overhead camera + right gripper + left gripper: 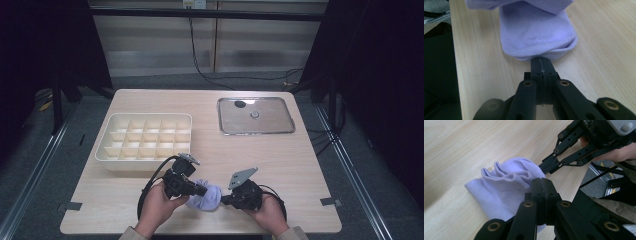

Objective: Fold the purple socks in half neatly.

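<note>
Lilac sock (206, 197): pinched from opposite ends by left gripper (201, 190) and right gripper (223, 199), jaws clamped, probably for folding.

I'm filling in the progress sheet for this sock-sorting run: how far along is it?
Early. Done: the lavender sock lies bunched on the table near the front edge. In hand: the left gripper and right gripper, jaws shut, meet its opposite ends; whether either pinches fabric is unclear. Left: every visible compartment of the divided organizer tray looks empty, so stowing the sock there, likely the goal, isn't done.
</note>
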Demonstrator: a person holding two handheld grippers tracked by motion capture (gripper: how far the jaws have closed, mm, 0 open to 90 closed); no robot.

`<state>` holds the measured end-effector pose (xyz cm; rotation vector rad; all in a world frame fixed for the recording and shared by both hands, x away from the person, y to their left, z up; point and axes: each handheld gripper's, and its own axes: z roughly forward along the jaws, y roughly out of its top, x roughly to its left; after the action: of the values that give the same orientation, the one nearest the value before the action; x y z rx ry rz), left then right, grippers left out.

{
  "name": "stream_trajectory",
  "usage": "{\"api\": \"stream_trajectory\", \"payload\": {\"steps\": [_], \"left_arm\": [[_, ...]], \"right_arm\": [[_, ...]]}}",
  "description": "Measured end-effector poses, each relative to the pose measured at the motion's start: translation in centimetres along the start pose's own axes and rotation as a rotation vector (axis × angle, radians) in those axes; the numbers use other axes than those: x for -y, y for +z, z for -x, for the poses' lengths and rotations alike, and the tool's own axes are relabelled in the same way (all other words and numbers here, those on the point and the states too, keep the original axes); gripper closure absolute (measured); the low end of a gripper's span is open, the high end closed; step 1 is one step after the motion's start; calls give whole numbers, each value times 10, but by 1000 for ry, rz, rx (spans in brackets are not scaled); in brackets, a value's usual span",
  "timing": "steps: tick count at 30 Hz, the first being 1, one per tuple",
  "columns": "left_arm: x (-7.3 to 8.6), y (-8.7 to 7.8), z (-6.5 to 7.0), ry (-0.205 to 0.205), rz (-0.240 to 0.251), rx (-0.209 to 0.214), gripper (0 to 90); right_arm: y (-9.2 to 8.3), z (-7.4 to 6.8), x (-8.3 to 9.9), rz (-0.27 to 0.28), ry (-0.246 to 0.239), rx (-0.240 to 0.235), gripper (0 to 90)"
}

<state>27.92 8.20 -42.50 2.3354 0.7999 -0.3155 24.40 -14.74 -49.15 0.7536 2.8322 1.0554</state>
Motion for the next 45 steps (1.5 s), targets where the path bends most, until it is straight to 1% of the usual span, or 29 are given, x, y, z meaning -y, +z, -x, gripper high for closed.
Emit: {"api": "stream_trajectory", "payload": {"steps": [3,7,9,11,12,13,15,16,17,19,21,25,30,31,33,34,36,37,39,41,45], "left_arm": [[-1,0,1,-2,6,-2,900],[-1,2,2,-6,-1,0,900],[-1,3,1,7,-11,5,900],[-1,4,2,4,-12,5,900],[-1,4,2,12,-21,4,900],[-1,4,2,3,-13,1,900],[-1,4,1,15,-20,3,900],[-1,5,2,6,-15,6,900],[-1,5,2,7,-16,7,900],[-1,6,3,5,-16,6,900],[-1,7,3,15,-20,9,900],[-1,11,4,12,-28,12,900],[-1,15,4,28,-42,17,900],[-1,16,4,27,-44,18,900],[0,19,5,16,-44,22,900],[0,19,5,19,-47,17,899],[0,20,5,17,-49,24,899],[0,21,5,13,-51,24,899],[0,22,6,19,-57,24,899],[0,24,6,19,-60,26,899],[1,27,6,12,-60,27,899]], "right_arm": [[0,0,0,0,1,0,900],[0,0,0,1,-5,2,900],[0,0,0,1,-4,0,900],[0,0,0,2,-2,-4,900],[0,0,0,2,-2,-4,900],[0,0,0,0,-2,-4,900],[1,0,-1,0,-1,-6,899],[0,-1,-1,-3,3,-5,899],[1,0,0,0,-2,-6,899],[0,-1,-1,-4,3,-6,899],[0,-1,-1,-2,6,-6,899],[1,-1,-1,0,4,-4,899],[1,-1,-1,1,1,-6,899],[1,-1,-1,-1,-5,-6,899],[1,-1,-1,0,-2,-7,899],[1,-1,-1,6,-2,-10,899],[1,-1,-1,2,5,-11,899],[1,-1,-1,4,-5,-8,899],[2,-1,-1,6,-2,-12,899],[1,-2,-2,-4,6,-9,899],[1,-1,-1,-1,-4,-6,899]]}}
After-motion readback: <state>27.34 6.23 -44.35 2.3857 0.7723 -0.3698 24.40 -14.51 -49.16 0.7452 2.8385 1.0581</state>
